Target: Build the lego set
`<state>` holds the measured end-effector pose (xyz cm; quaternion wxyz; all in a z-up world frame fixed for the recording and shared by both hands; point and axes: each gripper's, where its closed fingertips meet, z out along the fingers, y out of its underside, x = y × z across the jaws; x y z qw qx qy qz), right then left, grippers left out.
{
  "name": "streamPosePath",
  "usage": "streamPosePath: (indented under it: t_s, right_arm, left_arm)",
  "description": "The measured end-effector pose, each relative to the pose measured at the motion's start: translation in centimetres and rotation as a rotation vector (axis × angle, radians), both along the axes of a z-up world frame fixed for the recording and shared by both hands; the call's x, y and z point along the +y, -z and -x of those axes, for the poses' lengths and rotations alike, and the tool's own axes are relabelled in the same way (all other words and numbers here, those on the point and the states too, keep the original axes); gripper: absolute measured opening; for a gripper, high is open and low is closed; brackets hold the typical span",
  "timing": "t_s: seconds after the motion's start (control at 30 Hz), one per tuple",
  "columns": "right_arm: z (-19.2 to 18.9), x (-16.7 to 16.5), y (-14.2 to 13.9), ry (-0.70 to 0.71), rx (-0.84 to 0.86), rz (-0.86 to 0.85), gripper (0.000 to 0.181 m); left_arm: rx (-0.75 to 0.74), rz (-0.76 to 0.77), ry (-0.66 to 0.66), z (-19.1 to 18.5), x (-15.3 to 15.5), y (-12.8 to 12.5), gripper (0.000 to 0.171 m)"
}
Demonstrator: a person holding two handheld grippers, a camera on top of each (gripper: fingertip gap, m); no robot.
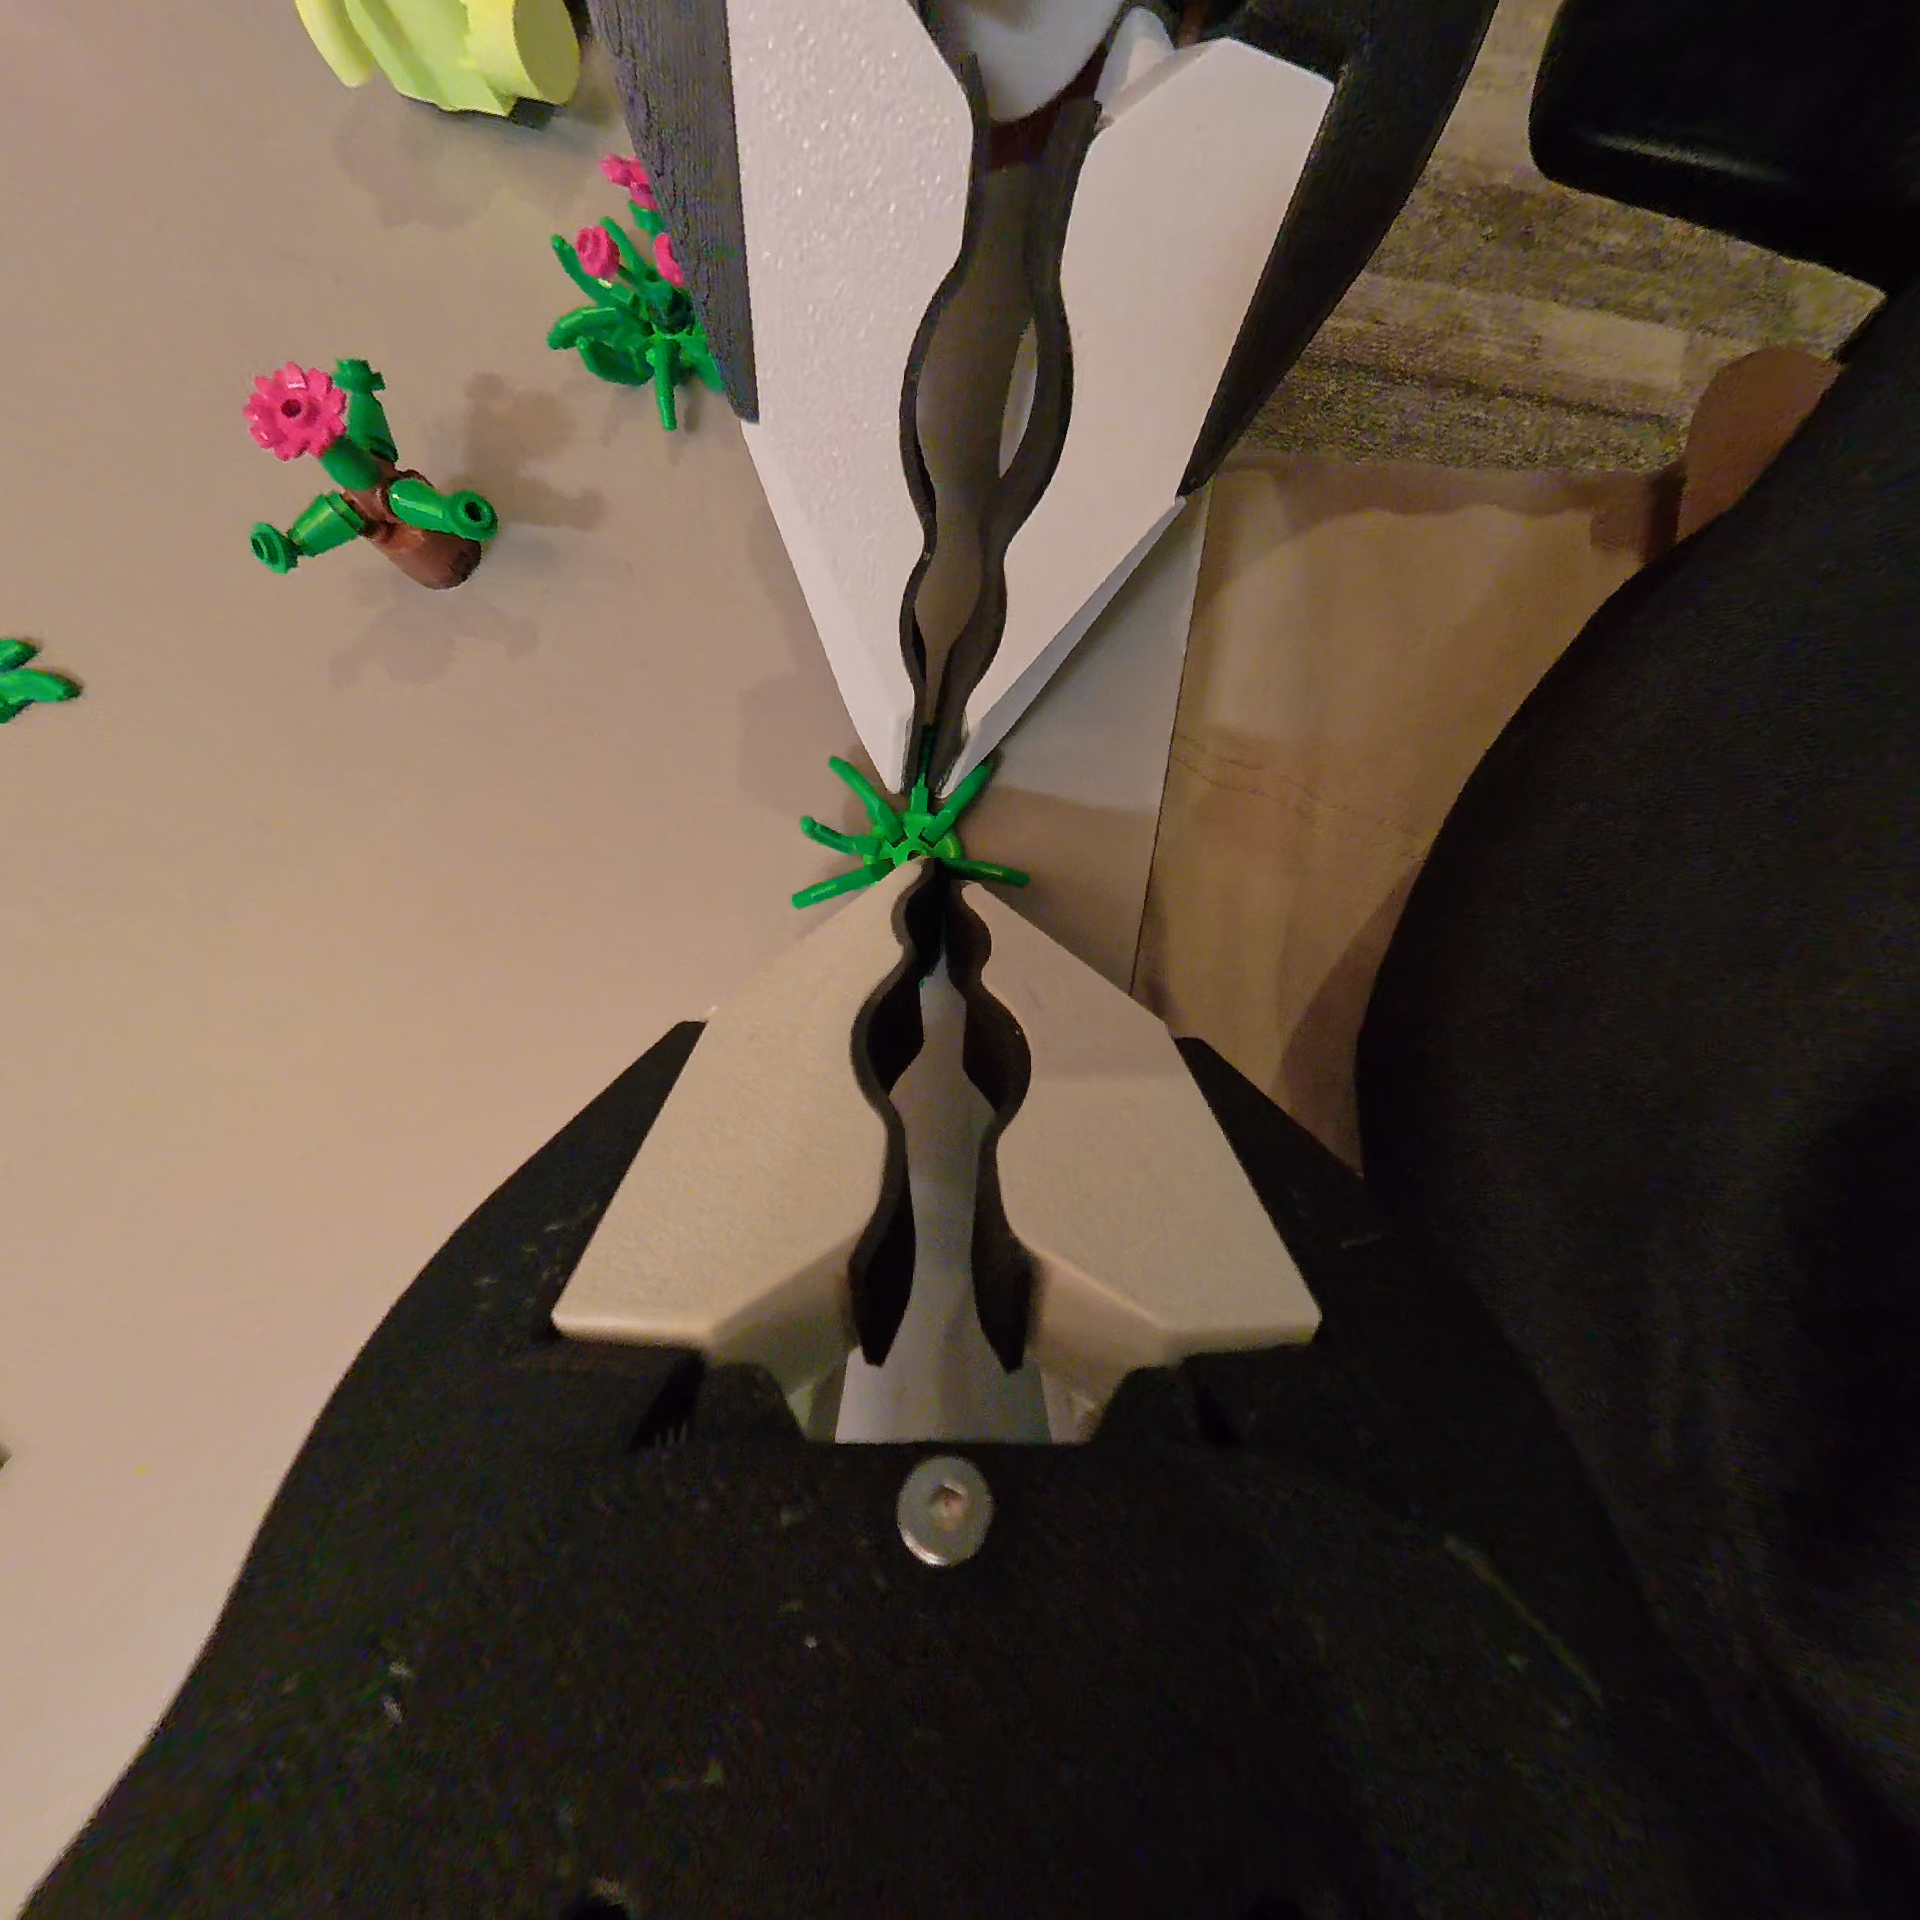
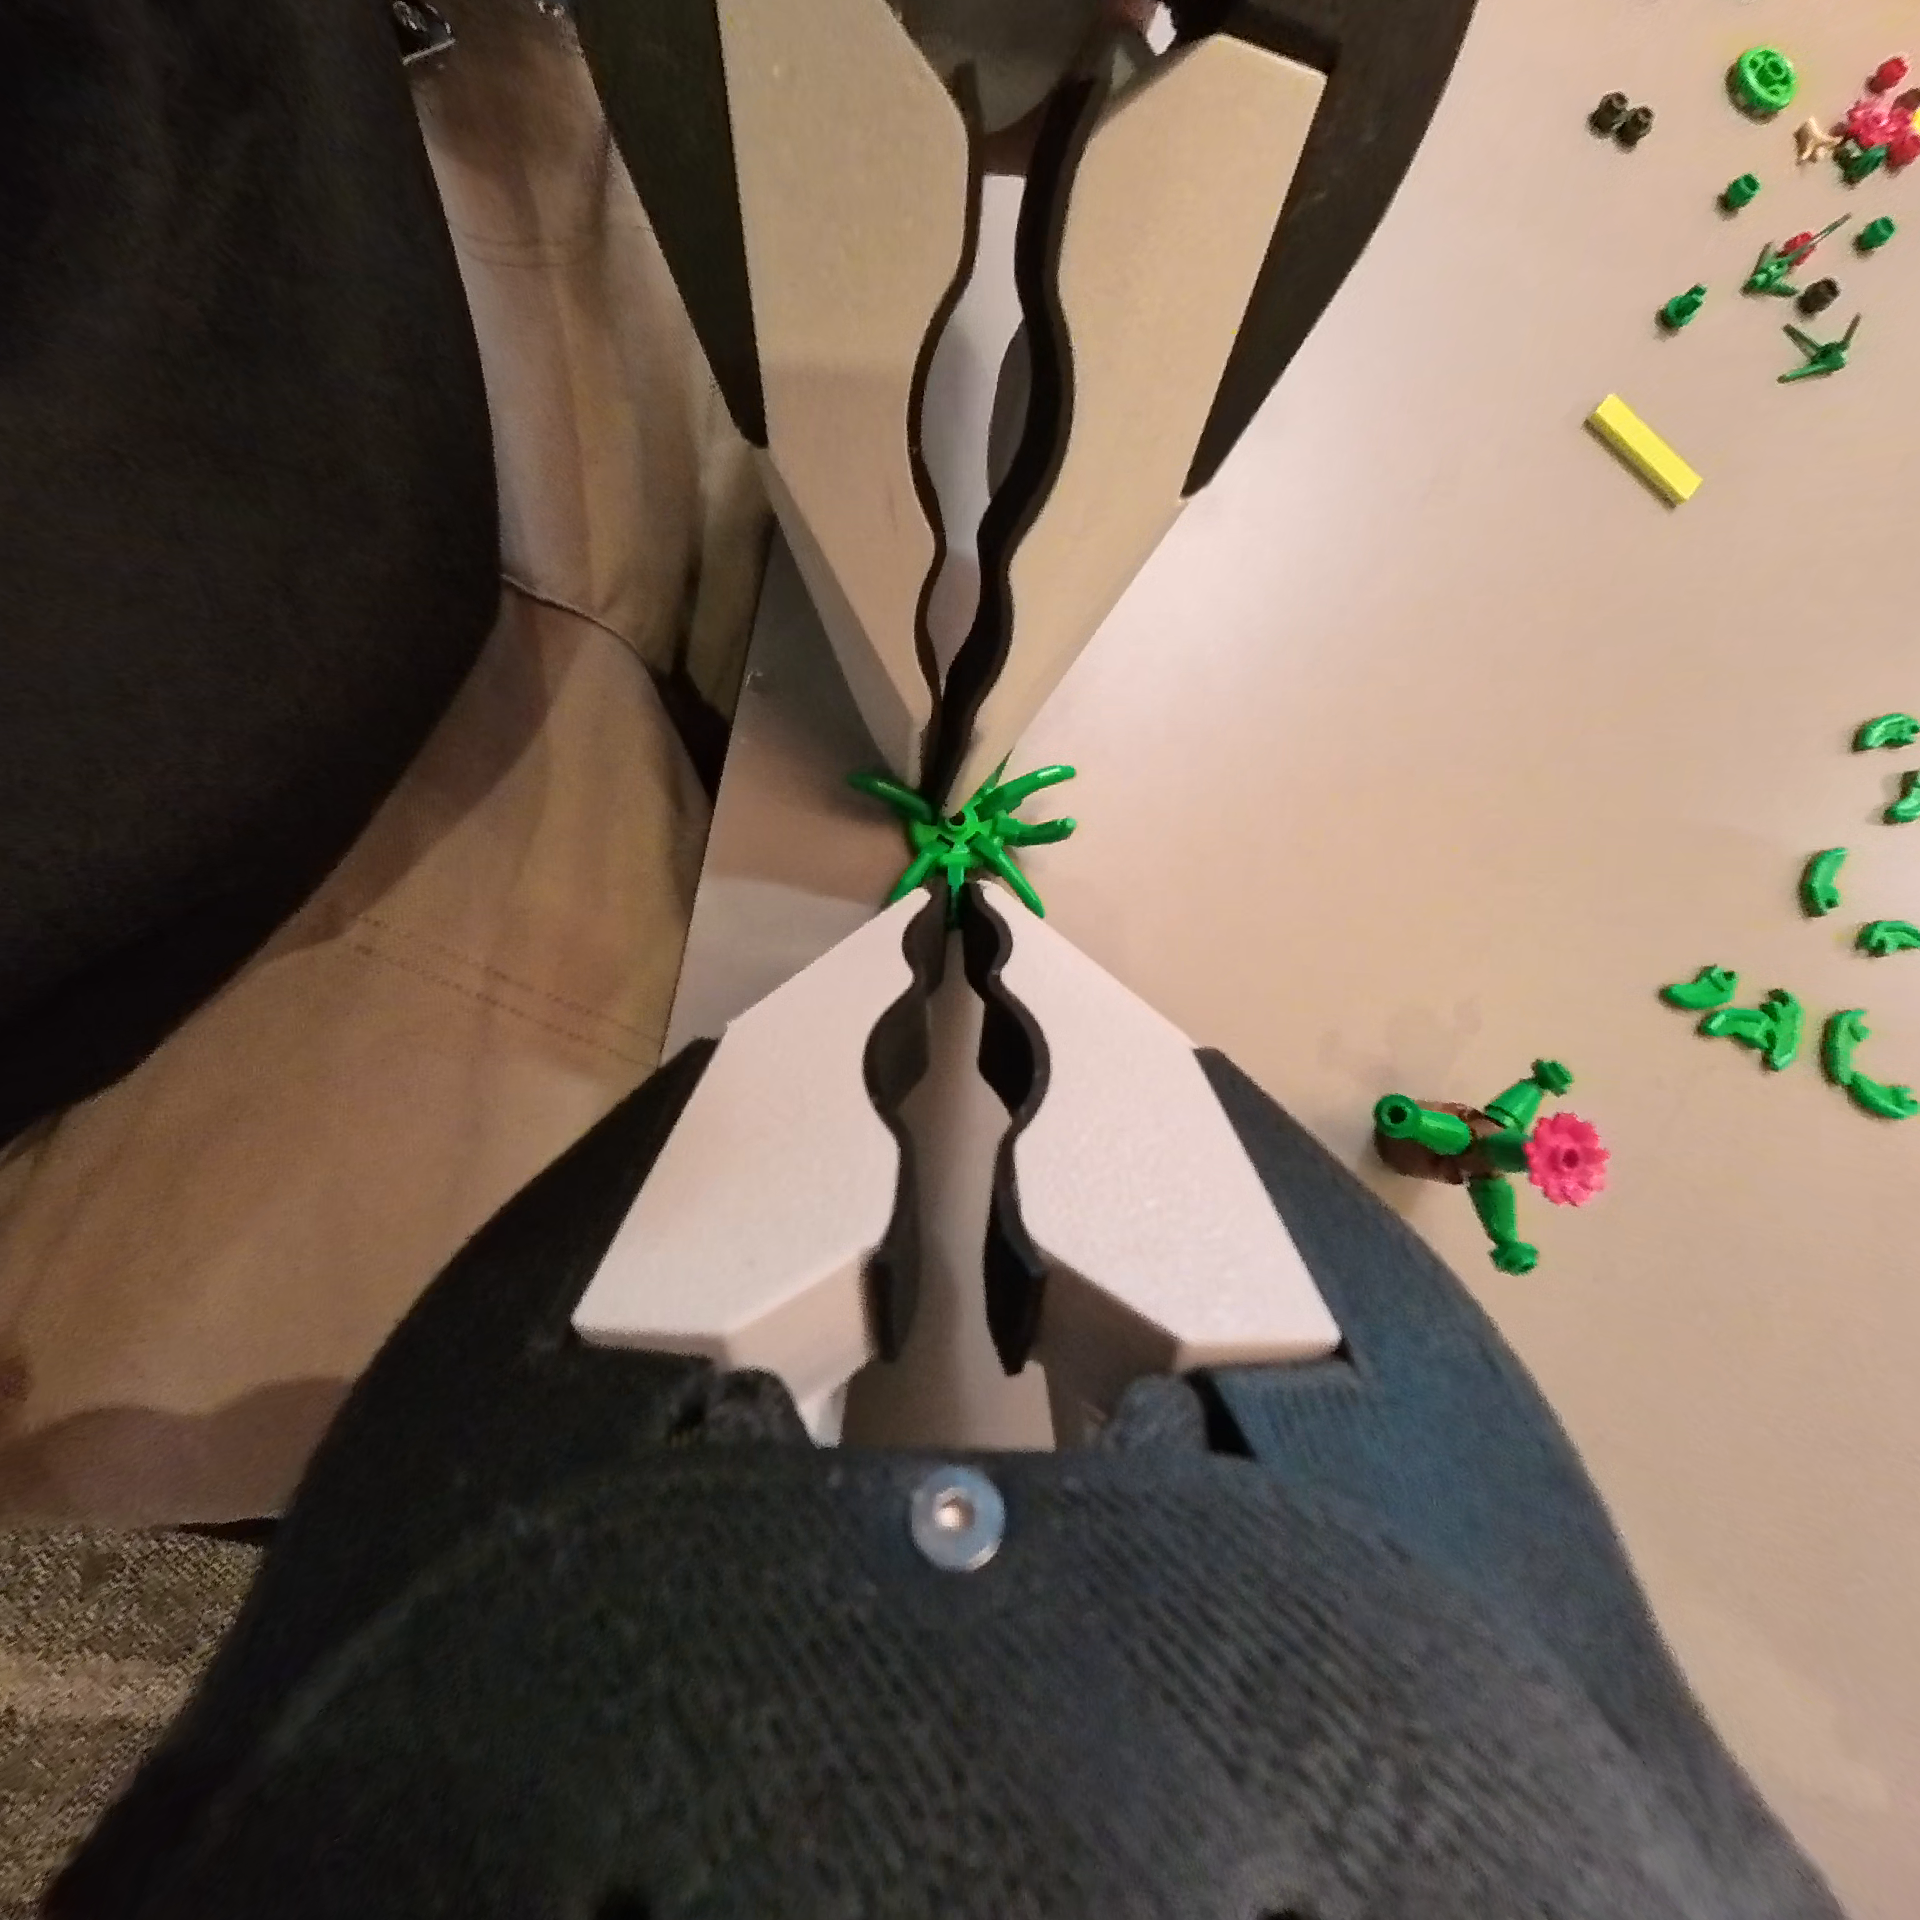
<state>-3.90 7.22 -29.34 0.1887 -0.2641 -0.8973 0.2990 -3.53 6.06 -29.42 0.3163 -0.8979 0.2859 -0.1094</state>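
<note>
- Now, tip to tip above the worktop's (image 1: 416, 1039) near edge: my left gripper (image 1: 940, 894) and my right gripper (image 2: 948, 896) meet nose to nose, each with its fingers pressed together on a thin spike of the green leafy stem cluster (image 1: 907, 844) held between them.
- Seen from the right wrist, the same cluster (image 2: 961, 836) hangs in the air just off the worktop edge, its fronds fanning out on both sides.
- Step in hand, as I judge it: joining two small foliage pieces, or passing the cluster from one gripper to the other; the pictures do not settle which.
- Next move calls for a straight, gentle push along the shared axis, with no twist, since the spikes look thin and springy.
- Waiting on the worktop: a brown branch with a pink flower (image 1: 358, 468), a pink flower sprig (image 1: 629, 301), loose green leaves (image 2: 1829, 1029) and a yellow bar (image 2: 1644, 449).
</note>
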Motion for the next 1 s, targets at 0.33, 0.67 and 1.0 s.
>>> streamPosePath:
  t_s: [0.33, 0.67, 1.0]
  right_arm:
    - [0.11, 0.10, 0.03, 0.040, -0.039, 0.054, 0.001]
    - [0.19, 0.08, 0.02, 0.081, -0.050, 0.070, 0.001]
    - [0.24, 0.01, -0.04, 0.056, -0.050, 0.091, 0.001]
  left_arm:
    - [-0.105, 0.009, -0.019, 0.10, 0.13, -0.56, 0.000]
    - [-0.015, 0.018, -0.058, 0.43, 0.43, -0.28, 0.000]
    - [-0.003, 0.069, -0.095, 0.71, 0.38, -0.07, 0.000]
